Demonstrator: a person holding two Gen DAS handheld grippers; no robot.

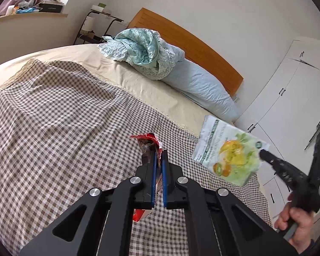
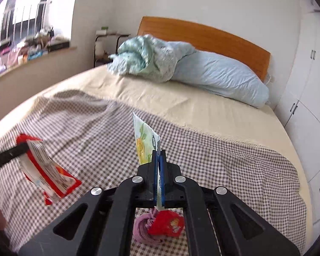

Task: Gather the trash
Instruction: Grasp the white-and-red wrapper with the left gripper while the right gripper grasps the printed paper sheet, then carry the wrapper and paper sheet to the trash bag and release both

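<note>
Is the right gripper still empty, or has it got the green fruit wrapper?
No, not empty: the right gripper is shut on the green fruit wrapper, held clear above the checked bedspread.

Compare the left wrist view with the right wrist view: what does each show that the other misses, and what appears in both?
Only the left wrist view shows the person's hand gripping the right gripper's handle, and the fruit-print wrapper's full face.

Only the right wrist view shows a red and purple bundle on the checked blanket, and the window bars.

Both show the left gripper shut on a red wrapper, the right gripper shut on the fruit-print wrapper, the blue pillow and the wooden headboard.
</note>
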